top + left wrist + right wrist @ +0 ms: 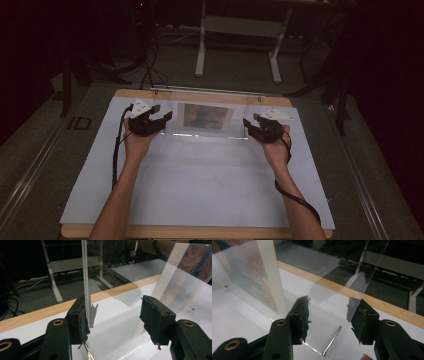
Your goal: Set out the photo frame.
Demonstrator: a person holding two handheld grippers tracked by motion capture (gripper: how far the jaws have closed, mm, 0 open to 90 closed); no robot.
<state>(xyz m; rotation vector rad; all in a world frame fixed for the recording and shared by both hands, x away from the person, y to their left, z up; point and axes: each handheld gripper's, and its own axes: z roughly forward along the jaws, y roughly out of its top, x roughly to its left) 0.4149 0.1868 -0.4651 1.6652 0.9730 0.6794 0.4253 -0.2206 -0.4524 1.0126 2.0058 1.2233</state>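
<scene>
- As seen from the high view, both forearms come in from the near edge and reach over the white table top [200,180], with the hands level with each other at its far half.
- Left gripper [161,119]: held in the left hand, wrist straight, jaws pointing right and slightly far, toward the left end of the clear acrylic picture frame [206,119].
- Right gripper [249,125]: held in the right hand, jaws pointing left, toward the right end of the same frame.
- Frame position: it stands at the far middle of the table, between the two grippers and just short of the far wooden edge [200,96].
- Frame orientation: its long axis runs left to right across the table. The clear panels stand upright, and the printed picture sheet [202,116] between them faces the near side.
- Left gripper view: the jaws stand wide apart. The upright edge of a clear panel [86,285] lies against the left pad [83,322]; the right pad [152,320] is clear of it, so nothing is clamped. The tilted picture sheet [185,282] lies farther right.
- Right gripper view: the jaws stand wide apart. A clear panel edge [355,300] sits at the right pad [359,322]; whether they touch cannot be told. The left pad [303,315] is free.
- Also in the right gripper view: a thin metal pin [332,340] lies flat on the table between the jaws, and the picture sheet [254,282] stands to the left.
</scene>
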